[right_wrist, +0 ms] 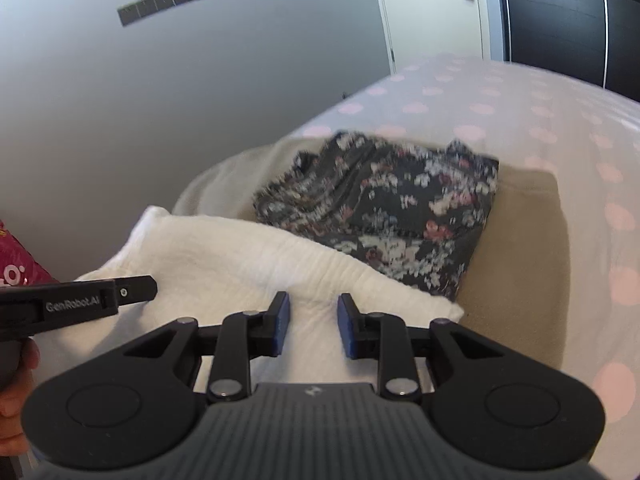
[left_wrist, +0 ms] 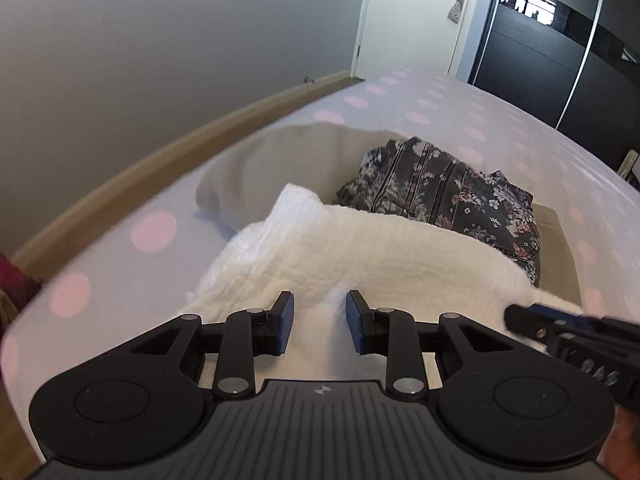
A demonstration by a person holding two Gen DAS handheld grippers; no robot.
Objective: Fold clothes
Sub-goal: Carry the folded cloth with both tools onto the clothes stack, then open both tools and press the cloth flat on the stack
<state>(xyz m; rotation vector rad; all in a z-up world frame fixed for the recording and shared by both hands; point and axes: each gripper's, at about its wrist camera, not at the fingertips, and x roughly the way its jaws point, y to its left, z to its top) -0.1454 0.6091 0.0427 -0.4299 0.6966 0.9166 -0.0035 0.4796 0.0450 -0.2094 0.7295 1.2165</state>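
On the bed, covered by a pale sheet with pink dots, a white textured cloth lies nearest the two grippers, close to the bed's near edge. Just behind it sits a folded dark floral garment, resting on top of a beige garment that spreads out toward the wooden bed frame along the far-left edge. The left gripper hovers over the white cloth with its blue-padded fingers spread apart, holding nothing. The right gripper hangs beside it over the same cloth, its fingers also spread and empty. Beyond the bed stand a grey wall, a white door and a dark wardrobe.
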